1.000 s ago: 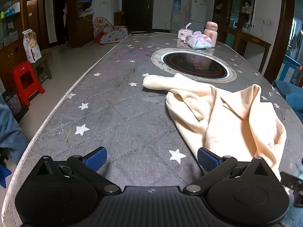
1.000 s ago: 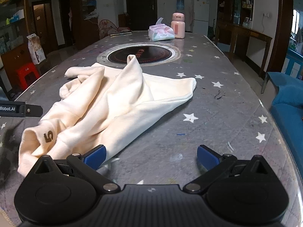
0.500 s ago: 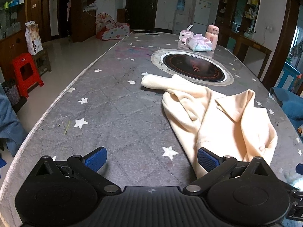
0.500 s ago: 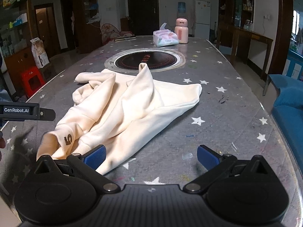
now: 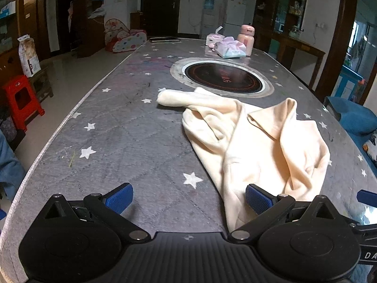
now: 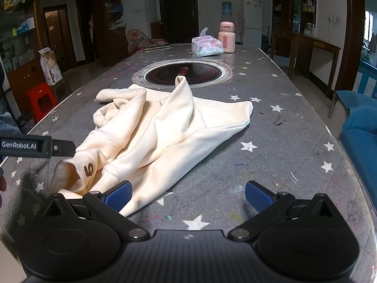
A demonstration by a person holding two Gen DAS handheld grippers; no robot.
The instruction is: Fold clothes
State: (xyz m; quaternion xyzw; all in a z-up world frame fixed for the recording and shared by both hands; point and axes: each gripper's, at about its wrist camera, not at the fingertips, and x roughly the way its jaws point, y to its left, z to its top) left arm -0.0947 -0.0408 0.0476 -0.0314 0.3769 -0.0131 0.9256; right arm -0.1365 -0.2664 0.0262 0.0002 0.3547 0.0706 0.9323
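A cream sweatshirt [image 5: 264,141] lies crumpled on the grey star-patterned table [image 5: 122,136]. In the right wrist view the sweatshirt [image 6: 160,132] shows a brown "5" on a cuff near the front left. My left gripper [image 5: 188,199] is open and empty, low over the table, with its right finger beside the garment's near hem. My right gripper [image 6: 188,197] is open and empty, its left finger next to the near hem. The left gripper's body [image 6: 35,146] shows at the left edge of the right wrist view.
A round inset cooktop [image 6: 183,73] lies behind the sweatshirt. A tissue pack [image 6: 207,47] and a pink bottle [image 6: 226,37] stand at the far end. A blue sofa [image 6: 360,141] is to the right, a red stool [image 5: 20,101] on the floor to the left.
Both grippers have drawn back and risen slightly, so the sweatshirt sits farther ahead in both views. Both stay open. The garment has not moved.
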